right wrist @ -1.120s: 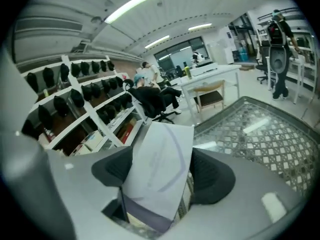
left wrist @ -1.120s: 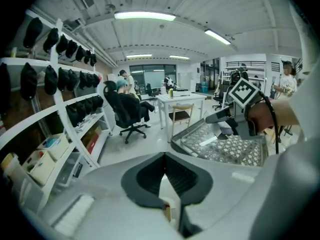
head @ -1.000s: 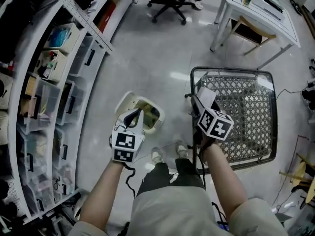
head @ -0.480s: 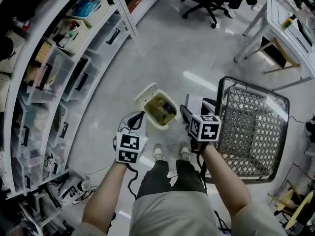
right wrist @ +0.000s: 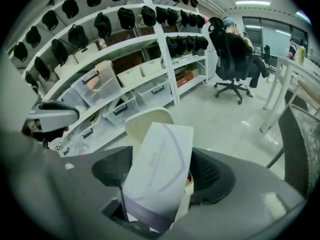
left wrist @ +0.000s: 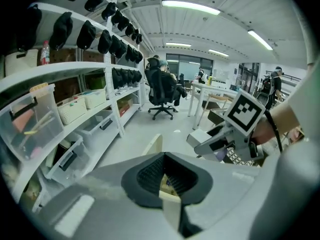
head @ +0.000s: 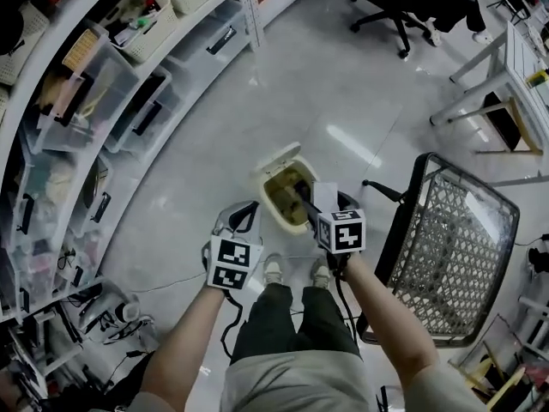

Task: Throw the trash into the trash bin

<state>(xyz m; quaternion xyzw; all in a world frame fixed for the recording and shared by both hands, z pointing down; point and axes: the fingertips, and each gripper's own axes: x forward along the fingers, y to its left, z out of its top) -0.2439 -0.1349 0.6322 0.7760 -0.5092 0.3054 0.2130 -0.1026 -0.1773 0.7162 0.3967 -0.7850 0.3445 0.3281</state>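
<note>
Swung away from the wire cart [head: 459, 230], where it hung a second ago, the right gripper [head: 322, 209] now hovers over the near right rim of the trash bin [head: 268, 194]. Nearest the camera, the person's two shoes [head: 273, 271] stand on the grey floor just short of the bin. The left gripper [head: 244, 215] hangs beside the bin's near left side. Its fingertips are pressed together around an empty hollow, through which its own view shows the bin's inside. The right gripper's fingers pinch a white cardboard box [right wrist: 159, 166] by its two sides, tilted, with the bin's mouth below it. The cream bin stands open on the floor, its lid [head: 276, 157] tipped up at the far side and some rubbish already inside. The black wire cart stands to its right, apart from it. Shelves [head: 111, 101] of clear tubs curve along the floor's left edge. A black office chair [head: 403, 11] stands at the far end.
</note>
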